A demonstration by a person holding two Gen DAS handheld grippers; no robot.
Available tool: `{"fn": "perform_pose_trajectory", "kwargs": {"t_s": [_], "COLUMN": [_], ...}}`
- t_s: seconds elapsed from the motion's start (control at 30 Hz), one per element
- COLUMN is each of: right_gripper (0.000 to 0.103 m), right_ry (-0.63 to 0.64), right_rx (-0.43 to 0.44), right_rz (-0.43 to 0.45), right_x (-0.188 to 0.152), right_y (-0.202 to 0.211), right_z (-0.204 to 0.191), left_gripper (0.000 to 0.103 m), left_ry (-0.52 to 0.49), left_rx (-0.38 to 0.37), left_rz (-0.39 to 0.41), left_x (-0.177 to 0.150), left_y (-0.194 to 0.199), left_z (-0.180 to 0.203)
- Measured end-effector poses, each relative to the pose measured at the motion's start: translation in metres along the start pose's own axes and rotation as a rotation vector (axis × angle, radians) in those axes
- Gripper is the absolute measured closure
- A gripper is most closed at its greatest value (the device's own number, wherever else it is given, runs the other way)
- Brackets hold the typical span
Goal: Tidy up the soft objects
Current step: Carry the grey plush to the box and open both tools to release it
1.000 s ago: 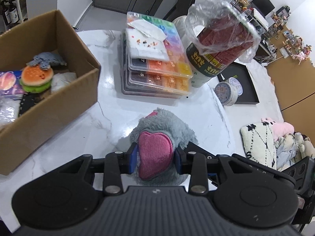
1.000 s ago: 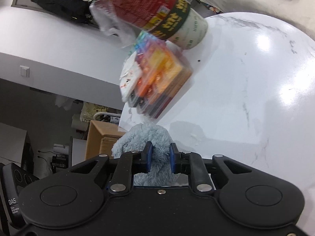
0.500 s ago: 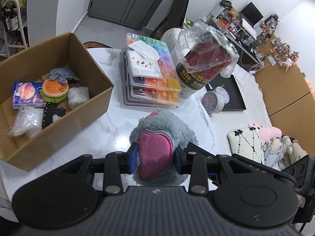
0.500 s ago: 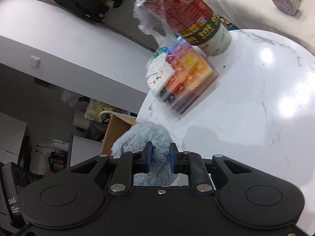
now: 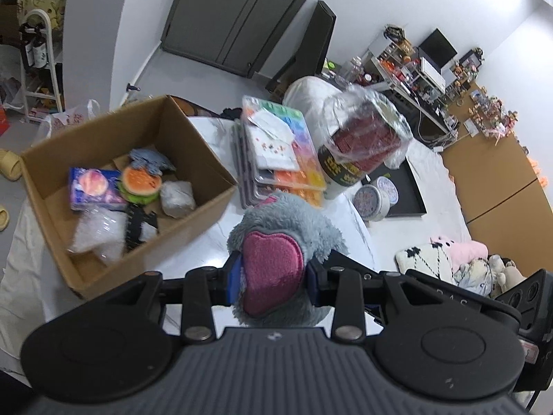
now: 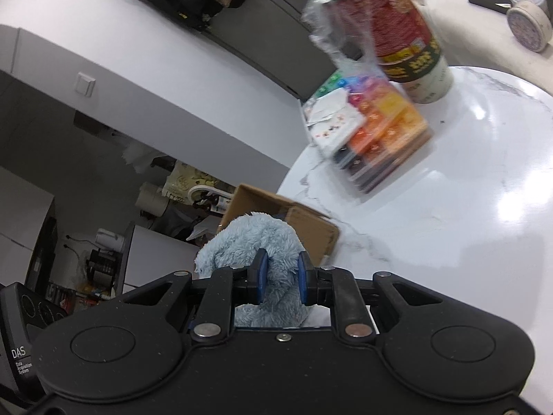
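Observation:
My left gripper point(image 5: 272, 274) is shut on a grey plush toy point(image 5: 297, 218) at its pink ear patch, held above the white marble table. My right gripper point(image 6: 280, 278) is shut on another part of the same light blue-grey plush toy point(image 6: 249, 238). An open cardboard box point(image 5: 193, 145) stands to the left in the left wrist view and holds a burger plush point(image 5: 141, 183), a small grey plush point(image 5: 150, 159), a purple packet and plastic bags. The box corner point(image 6: 311, 231) shows behind the plush in the right wrist view.
A stack of colourful bead cases point(image 5: 276, 152) and a bagged red tub point(image 5: 363, 145) stand behind the plush on the table point(image 6: 466, 207). A round tin point(image 5: 371, 202) and black tray lie right. More plush toys point(image 5: 449, 259) lie at the far right.
Both grippers have lifted the plush higher and back from the table. The box interior now shows more fully, and the bead cases and tub look farther away.

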State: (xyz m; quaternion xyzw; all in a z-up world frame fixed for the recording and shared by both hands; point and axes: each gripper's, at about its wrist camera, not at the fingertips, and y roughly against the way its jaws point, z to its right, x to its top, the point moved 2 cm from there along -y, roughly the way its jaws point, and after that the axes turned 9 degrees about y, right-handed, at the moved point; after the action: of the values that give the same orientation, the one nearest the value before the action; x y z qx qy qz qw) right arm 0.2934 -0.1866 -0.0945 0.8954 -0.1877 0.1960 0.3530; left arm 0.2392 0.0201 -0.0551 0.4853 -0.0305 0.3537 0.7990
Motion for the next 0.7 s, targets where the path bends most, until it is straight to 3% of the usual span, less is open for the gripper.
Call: {"fn": "perform_pose_trajectory", "kwargs": {"t_s": [0.7], "right_gripper": [0.085], "right_ry": [0.082], "right_rx": [0.023], "right_rz": [-0.05], "right_x": [-0.005], "right_y": [-0.056], "right_z": [-0.071], "left_gripper": [0.067], "left_ry": [0.062], "left_rx": [0.024], "left_rz": [0.073], "left_x": [0.045], "left_y": [0.035], "left_z": [-0.062]}}
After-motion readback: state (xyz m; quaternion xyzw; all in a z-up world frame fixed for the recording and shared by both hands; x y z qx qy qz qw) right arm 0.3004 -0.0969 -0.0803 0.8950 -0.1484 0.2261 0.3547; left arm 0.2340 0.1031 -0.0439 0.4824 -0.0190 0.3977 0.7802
